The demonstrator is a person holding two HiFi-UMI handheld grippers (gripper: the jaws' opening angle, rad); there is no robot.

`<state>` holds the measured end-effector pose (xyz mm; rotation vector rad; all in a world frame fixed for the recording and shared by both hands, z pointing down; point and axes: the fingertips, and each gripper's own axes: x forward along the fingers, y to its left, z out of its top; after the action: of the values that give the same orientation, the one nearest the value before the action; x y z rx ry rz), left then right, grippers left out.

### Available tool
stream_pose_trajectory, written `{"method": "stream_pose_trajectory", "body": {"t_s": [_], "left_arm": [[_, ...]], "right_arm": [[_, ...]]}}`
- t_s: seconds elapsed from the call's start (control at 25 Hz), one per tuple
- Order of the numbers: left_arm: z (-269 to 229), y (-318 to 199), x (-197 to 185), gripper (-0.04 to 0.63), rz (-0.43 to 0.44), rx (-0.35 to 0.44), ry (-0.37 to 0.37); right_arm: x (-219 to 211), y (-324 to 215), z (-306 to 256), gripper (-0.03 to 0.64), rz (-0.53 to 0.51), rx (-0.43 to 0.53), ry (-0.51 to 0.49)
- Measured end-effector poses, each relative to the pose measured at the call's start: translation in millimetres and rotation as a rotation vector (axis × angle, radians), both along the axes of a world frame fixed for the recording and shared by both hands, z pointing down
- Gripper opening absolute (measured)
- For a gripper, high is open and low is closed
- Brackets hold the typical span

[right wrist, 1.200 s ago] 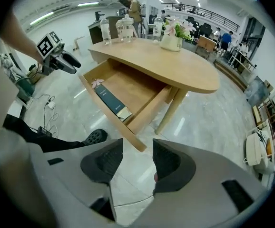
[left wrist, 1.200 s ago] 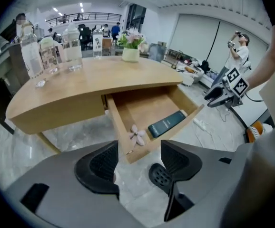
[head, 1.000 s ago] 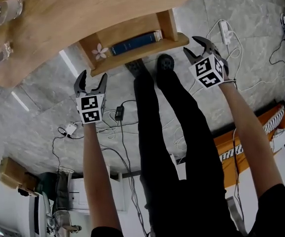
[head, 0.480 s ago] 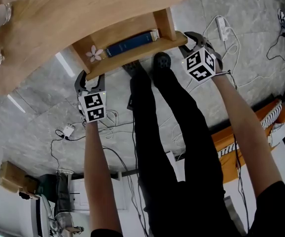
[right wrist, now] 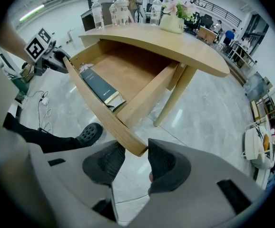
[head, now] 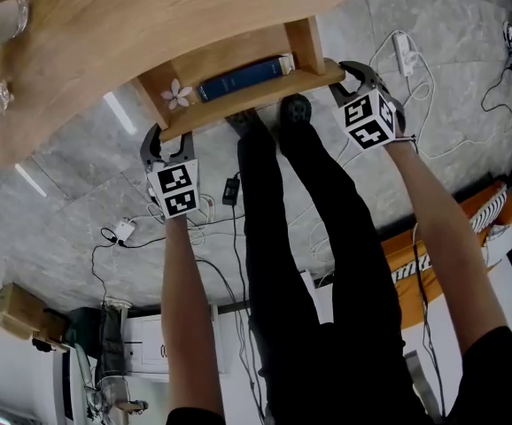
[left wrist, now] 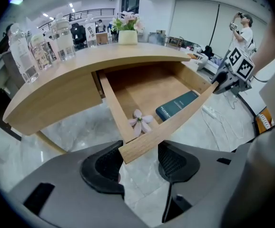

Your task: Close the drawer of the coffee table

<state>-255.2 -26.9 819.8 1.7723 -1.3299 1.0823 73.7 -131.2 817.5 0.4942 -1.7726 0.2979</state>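
Observation:
The wooden coffee table's drawer (head: 247,100) stands pulled out, with a blue book (head: 243,76) and a pale flower (head: 178,94) inside. My left gripper (head: 167,135) points down at the left end of the drawer front (left wrist: 175,122). Its jaws straddle that end and are closing, and narrow gaps still show beside the wood. My right gripper (head: 343,76) sits at the right end. In the right gripper view its jaws (right wrist: 136,158) are closing around the front's corner (right wrist: 135,148), not clearly pressing on it.
Several water bottles (left wrist: 42,49) and a pot of flowers (left wrist: 128,32) stand on the tabletop. The person's legs and a dark shoe (head: 296,112) are just below the drawer. Cables and a power strip (head: 404,56) lie on the grey marble floor. An orange object (head: 482,228) is at the right.
Both grippers have come up to the drawer front from just short of it, and now straddle its two ends. Their jaws have narrowed.

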Motion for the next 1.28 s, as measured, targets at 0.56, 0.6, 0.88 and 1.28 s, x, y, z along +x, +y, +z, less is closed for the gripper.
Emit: {"method": "stream_pose_trajectory", "body": {"t_s": [0.56,0.6,0.88,1.28], "left_arm": [[-22.9,-4.2,-1.1,0.23,0.037,0.038,-0.029],[-24.6,-5.1,-1.3,0.23,0.039,0.044,-0.029],[-32.6,-29.7,-9.3,0.233,0.027,0.086,-0.039],[-31.5,-68.2,-24.1,0.235,-0.002,0.115,-0.038]], "right_arm": [[1.0,-3.9,-20.0,0.147,0.03,0.038,-0.045],[1.1,-4.5,-21.7,0.147,0.033,0.044,-0.05],[-5.3,-26.4,-30.8,0.147,0.066,0.089,-0.081],[-17.8,-63.5,-30.7,0.147,0.086,0.137,-0.103]]}}
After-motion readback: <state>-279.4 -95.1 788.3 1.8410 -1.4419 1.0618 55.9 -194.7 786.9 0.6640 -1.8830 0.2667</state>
